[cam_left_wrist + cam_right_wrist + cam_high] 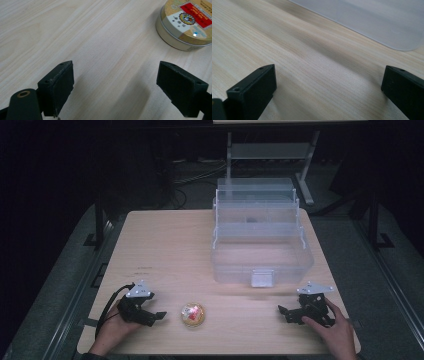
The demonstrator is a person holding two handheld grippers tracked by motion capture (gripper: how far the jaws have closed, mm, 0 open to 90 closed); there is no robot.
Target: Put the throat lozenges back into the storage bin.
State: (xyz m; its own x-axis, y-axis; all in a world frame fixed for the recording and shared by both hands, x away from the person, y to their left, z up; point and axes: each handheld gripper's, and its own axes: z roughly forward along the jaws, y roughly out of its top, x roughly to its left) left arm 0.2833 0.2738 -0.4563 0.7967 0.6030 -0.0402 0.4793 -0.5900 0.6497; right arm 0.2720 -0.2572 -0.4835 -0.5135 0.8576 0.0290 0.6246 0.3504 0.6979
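My left tongs [159, 315] rest low on the table [165, 245], near my edge, and their jaws are wide apart with nothing between them. Just beside them sits a small round tin [193, 314]. It has a gold top with a red label. In the left gripper view the tin [186, 23] is up ahead and off to one side, not between my jaws. Nothing stands between the tongs and the tin.

My right tongs [283, 311] are low on the other side of the table, and they are wide apart too, holding nothing. They are well apart from the tin.

Behind them stands a big clear plastic box [260, 237]. Its trays are spread out like steps. I see a small dark thing in one upper tray, but I cannot tell what it is. The bottom part looks bare. In the right gripper view, the clear box [374, 17] is near, ahead of my jaws.

The table is light wood. The room around it is dark, with cables on the floor [195, 175].
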